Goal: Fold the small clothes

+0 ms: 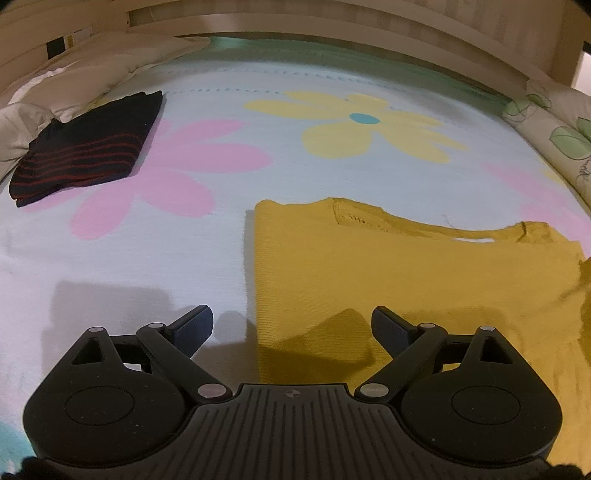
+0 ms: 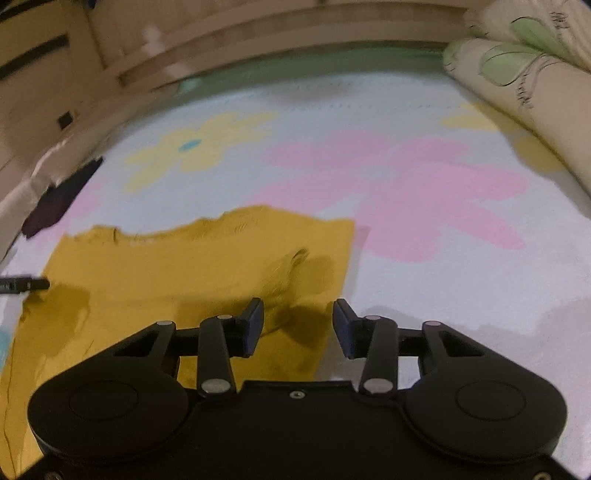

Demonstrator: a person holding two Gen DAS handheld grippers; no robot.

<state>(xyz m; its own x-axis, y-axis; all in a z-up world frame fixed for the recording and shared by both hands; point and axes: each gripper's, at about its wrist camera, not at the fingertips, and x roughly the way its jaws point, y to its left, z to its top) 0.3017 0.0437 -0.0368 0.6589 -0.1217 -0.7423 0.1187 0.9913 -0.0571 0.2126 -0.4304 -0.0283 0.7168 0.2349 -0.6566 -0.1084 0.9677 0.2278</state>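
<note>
A mustard-yellow knit top lies flat on the flowered bedspread, neckline at the far side. My left gripper is open and empty, held above the top's left edge. My right gripper is open and empty, held above the top's right edge; the top also shows in the right wrist view. A tip of the left gripper shows at the far left of the right wrist view.
A folded dark garment with red stripes lies at the far left of the bed, also in the right wrist view. White pillows sit behind it. A leaf-print bolster lines the right side. A wooden headboard runs along the back.
</note>
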